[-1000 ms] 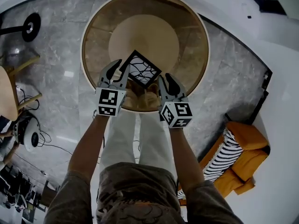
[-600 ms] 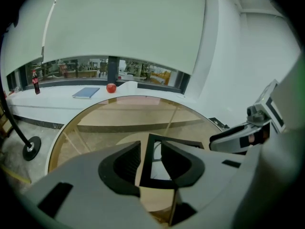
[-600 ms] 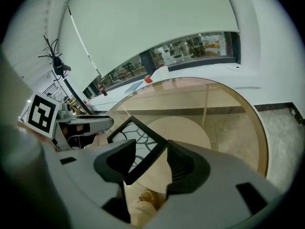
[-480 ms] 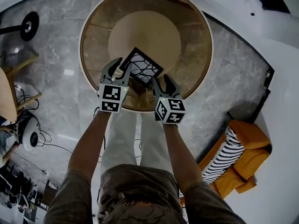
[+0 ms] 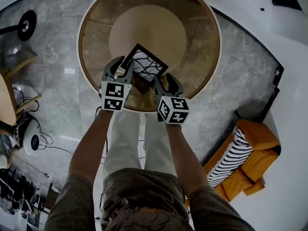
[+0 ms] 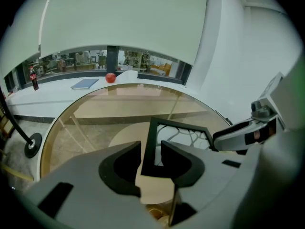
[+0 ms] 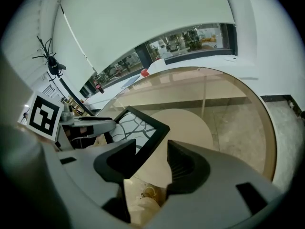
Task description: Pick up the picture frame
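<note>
The picture frame (image 5: 146, 64) is black-edged with a white, branch-patterned picture and looks to lie flat on the round glass table (image 5: 197, 47). My left gripper (image 5: 120, 65) straddles the frame's left edge. In the left gripper view the black border (image 6: 176, 124) runs between the jaws of the left gripper (image 6: 151, 148), with a gap on the left side. My right gripper (image 5: 166, 82) sits at the near right edge. In the right gripper view the frame's corner (image 7: 143, 128) passes between the spread jaws of the right gripper (image 7: 151, 147), clear of the right jaw. Both grippers are open.
Legs and shoes of the person show through the glass under the frame. An orange chair with a striped cushion (image 5: 240, 162) stands at the right, a lamp base (image 5: 26, 25) at the far left. A red apple (image 6: 110, 78), a blue book (image 6: 85, 83) and a bottle (image 6: 33, 78) sit on the far ledge.
Both grippers and the frame have shifted farther over the table. The right gripper has swung in toward the frame's near edge, and both sets of jaws stand wider.
</note>
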`<action>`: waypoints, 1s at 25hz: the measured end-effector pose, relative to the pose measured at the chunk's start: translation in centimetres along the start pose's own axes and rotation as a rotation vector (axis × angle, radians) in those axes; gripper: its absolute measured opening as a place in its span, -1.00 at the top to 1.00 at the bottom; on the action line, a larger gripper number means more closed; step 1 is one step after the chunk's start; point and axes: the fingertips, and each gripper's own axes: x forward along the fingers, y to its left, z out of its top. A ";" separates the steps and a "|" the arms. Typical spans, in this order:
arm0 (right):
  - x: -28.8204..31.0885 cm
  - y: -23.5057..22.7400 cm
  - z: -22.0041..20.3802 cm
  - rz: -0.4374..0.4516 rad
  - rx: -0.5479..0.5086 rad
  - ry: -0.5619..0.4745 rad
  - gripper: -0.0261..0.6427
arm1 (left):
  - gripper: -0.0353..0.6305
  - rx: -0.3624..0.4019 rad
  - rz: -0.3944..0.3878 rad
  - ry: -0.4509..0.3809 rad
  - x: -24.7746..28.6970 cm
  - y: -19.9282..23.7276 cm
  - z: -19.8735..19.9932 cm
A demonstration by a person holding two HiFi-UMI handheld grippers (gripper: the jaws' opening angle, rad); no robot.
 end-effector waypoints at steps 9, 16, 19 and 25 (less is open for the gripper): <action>0.2 -0.3 -0.1 -0.015 0.027 0.005 0.33 | 0.53 -0.040 0.001 0.014 0.2 0.3 -0.2; 0.3 -0.2 -0.1 -0.010 0.030 0.015 0.47 | 0.63 -0.055 -0.010 0.026 0.1 0.0 -0.5; 0.5 -0.1 -0.1 -0.016 0.044 0.017 0.52 | 0.63 -0.068 -0.011 0.026 0.0 -0.2 -0.6; 0.4 -0.7 0.2 -0.048 0.098 0.015 0.56 | 0.65 -0.066 -0.021 0.043 -0.2 -0.7 -0.9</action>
